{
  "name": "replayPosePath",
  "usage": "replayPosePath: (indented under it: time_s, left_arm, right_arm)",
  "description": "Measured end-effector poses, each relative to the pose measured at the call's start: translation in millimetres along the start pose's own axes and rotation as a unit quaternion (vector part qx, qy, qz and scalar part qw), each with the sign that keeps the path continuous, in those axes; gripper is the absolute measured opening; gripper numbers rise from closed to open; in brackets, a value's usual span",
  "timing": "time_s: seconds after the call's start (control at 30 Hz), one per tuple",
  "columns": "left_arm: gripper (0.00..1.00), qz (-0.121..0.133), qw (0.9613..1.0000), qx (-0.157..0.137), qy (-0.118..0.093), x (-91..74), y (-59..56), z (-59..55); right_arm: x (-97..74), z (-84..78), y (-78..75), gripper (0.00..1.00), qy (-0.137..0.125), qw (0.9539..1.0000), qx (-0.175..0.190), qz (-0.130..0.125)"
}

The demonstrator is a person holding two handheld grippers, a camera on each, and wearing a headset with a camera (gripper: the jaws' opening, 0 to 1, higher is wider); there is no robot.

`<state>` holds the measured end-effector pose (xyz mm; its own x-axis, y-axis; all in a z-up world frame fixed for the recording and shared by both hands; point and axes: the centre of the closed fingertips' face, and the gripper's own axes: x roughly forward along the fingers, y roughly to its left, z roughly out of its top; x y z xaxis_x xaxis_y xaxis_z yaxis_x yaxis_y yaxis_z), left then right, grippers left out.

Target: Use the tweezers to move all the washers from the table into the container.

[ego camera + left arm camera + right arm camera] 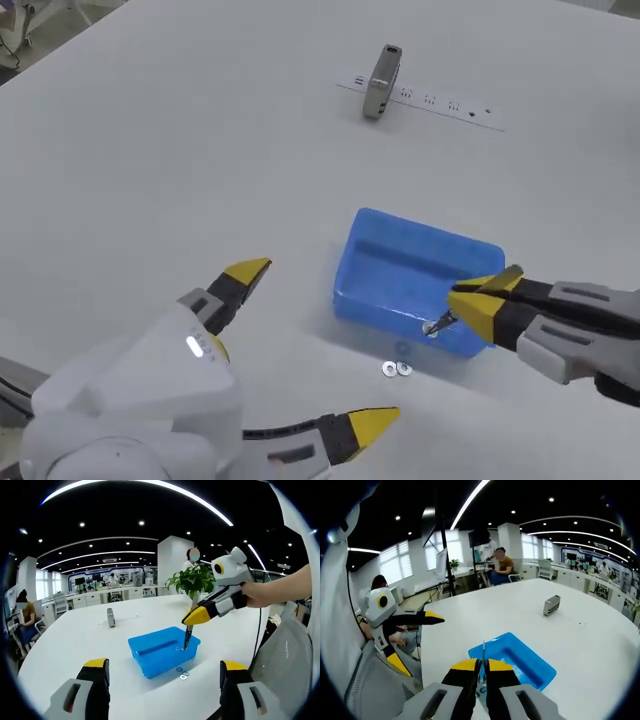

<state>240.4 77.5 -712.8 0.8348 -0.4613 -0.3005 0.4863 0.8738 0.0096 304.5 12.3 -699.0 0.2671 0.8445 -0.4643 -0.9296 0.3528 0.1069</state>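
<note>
Here tweezers (441,322) reach near edge of container (372,300).

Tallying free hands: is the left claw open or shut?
Open. The left claw has its yellow-tipped jaws wide apart, gripping nothing, in both the head view and the left gripper view.

Right tool (483,291) grips tweezers (440,323) at blue container (400,255) rim; two washers (397,369) beside.

Two washers (397,369), one container (410,262), one tweezers (187,636).
</note>
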Motion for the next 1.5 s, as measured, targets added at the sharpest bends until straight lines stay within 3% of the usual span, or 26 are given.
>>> replayPosePath:
  time_s: [0.13, 0.3, 0.5, 0.7, 1.03, 1.2, 1.4, 1.5]
  left_arm:
    - [0.93, -0.002, 1.0000, 0.000, 0.000, 0.1, -0.8, 0.2]
    - [0.93, -0.002, 1.0000, 0.002, 0.000, 0.1, -1.0, 0.2]
    - [0.93, -0.002, 1.0000, 0.001, 0.002, 0.2, -0.5, -1.0]
    - [0.93, -0.002, 1.0000, 0.001, 0.003, 0.4, -0.3, -1.8]
    - [0.92, -0.004, 0.9999, 0.001, 0.009, 1.1, -1.1, -3.8]
    - [0.92, -0.006, 0.9999, 0.001, 0.013, 1.3, -1.8, -4.6]
    - [0.92, -0.007, 0.9999, 0.001, 0.014, 1.6, -2.0, -5.6]
    - [0.92, -0.008, 0.9998, 0.002, 0.016, 1.6, -1.5, -7.1]
  right_arm:
    - [4.4, 7.3, -19.8, 0.02, -0.008, 0.9998, 0.004, -0.017]
    - [16.1, 5.3, -42.5, 0.02, -0.005, 0.9990, 0.013, -0.043]
    - [33.0, -10.3, -57.8, 0.02, 0.018, 0.9983, 0.020, -0.052]
    - [39.2, -28.9, -66.0, 0.02, 0.040, 0.9967, 0.033, -0.063]
    - [43.6, -42.9, -67.1, 0.02, 0.051, 0.9953, 0.041, -0.072]
    - [41.0, -41.1, -67.0, 0.03, 0.046, 0.9951, 0.043, -0.076]
    - [30.1, -29.4, -61.8, 0.02, 0.026, 0.9954, 0.046, -0.080]
    - [21.7, -15.0, -49.8, 0.02, 0.005, 0.9963, 0.046, -0.072]
